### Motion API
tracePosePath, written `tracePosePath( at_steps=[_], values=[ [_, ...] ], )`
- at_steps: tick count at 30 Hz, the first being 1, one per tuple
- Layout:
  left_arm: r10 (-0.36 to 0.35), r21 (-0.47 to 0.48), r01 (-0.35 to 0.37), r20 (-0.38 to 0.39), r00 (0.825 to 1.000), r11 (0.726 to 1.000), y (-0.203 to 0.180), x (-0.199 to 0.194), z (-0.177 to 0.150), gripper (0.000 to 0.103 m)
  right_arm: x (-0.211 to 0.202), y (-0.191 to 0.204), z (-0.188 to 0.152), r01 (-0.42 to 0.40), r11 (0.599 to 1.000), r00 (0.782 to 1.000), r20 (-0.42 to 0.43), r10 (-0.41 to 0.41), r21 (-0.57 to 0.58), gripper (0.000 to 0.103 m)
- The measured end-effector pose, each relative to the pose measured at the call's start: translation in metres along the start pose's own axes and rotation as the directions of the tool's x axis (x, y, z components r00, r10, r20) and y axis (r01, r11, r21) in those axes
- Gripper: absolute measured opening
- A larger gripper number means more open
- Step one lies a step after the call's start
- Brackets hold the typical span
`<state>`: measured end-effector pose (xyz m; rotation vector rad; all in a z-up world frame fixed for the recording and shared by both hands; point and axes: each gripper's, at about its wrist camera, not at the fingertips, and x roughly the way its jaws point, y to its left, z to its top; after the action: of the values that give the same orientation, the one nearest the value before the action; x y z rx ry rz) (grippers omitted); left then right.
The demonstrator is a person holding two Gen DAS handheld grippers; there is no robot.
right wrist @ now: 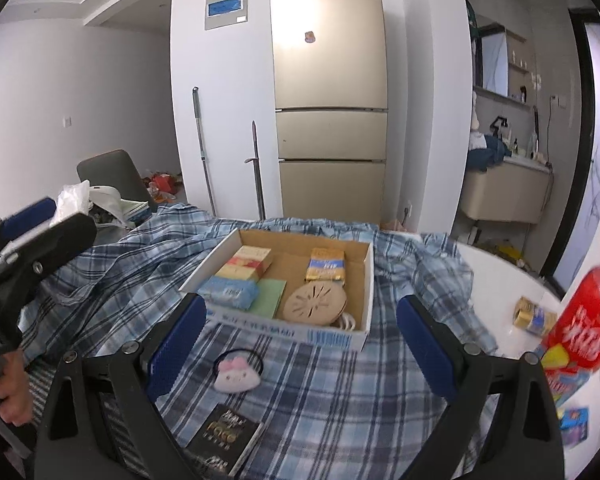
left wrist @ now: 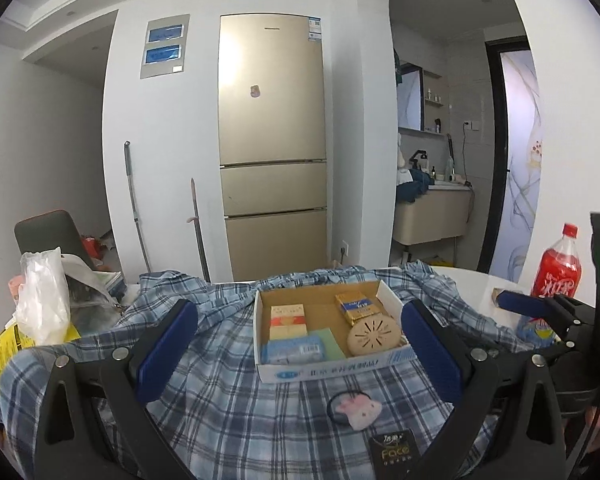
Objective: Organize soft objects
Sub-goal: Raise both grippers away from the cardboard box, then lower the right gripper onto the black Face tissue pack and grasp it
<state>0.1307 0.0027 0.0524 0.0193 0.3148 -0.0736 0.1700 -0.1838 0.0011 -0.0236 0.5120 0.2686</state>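
A blue plaid shirt (left wrist: 228, 400) (right wrist: 340, 400) lies spread over the table. On it rests a hair tie with a pink plush bunny (left wrist: 356, 400) (right wrist: 238, 372), just in front of a shallow cardboard box (left wrist: 324, 372) (right wrist: 284, 332). The box holds small packets, a green pad and a round tan disc. A black packet (left wrist: 394, 448) (right wrist: 224, 436) lies nearest me. My left gripper (left wrist: 298, 344) stands open above the shirt, its blue pads on either side of the box front. My right gripper (right wrist: 302, 344) is open too, the bunny near its left pad.
A red soda bottle (left wrist: 556, 272) (right wrist: 584, 320) and a gold packet (right wrist: 534, 316) stand on bare white table at the right. A plastic bag and books (left wrist: 44, 304) crowd the left edge. A hand (right wrist: 12, 392) holds the left gripper's handle. A fridge (left wrist: 272, 140) stands beyond.
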Motion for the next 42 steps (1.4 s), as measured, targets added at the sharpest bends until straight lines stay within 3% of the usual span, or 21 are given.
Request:
tracePosePath(
  at_steps=[7, 15, 26, 32, 36, 42],
  values=[
    [-0.026, -0.03, 0.027, 0.007, 1.0, 0.999, 0.003, 0.006, -0.024, 0.103, 0.0, 0.001, -0.024, 0.034, 0.999, 0.998, 0.059, -0.033, -0.019, 0.096],
    [-0.015, -0.039, 0.013, -0.068, 0.998, 0.999, 0.005, 0.027, -0.052, 0.103, 0.006, -0.001, -0.035, 0.027, 0.999, 0.998, 0.054, -0.026, -0.02, 0.096],
    [-0.043, -0.061, 0.036, -0.106, 0.993, 0.997, 0.008, 0.037, -0.058, 0.103, 0.004, -0.007, -0.038, 0.011, 1.0, 0.999, 0.039, -0.012, 0.008, 0.099],
    [-0.027, -0.035, 0.024, -0.092, 0.995, 0.999, 0.003, 0.033, -0.057, 0.103, 0.004, -0.008, -0.038, 0.041, 0.999, 0.999, 0.031, -0.042, 0.017, 0.103],
    [-0.015, -0.033, 0.012, -0.089, 0.996, 0.999, 0.001, 0.033, -0.058, 0.103, 0.01, -0.007, -0.037, 0.043, 0.999, 0.999, -0.014, -0.043, 0.011, 0.103],
    [-0.007, -0.094, -0.003, -0.107, 0.994, 0.996, 0.012, 0.036, -0.059, 0.103, 0.024, 0.0, -0.04, 0.045, 0.999, 0.984, -0.172, -0.045, -0.005, 0.103]
  ],
)
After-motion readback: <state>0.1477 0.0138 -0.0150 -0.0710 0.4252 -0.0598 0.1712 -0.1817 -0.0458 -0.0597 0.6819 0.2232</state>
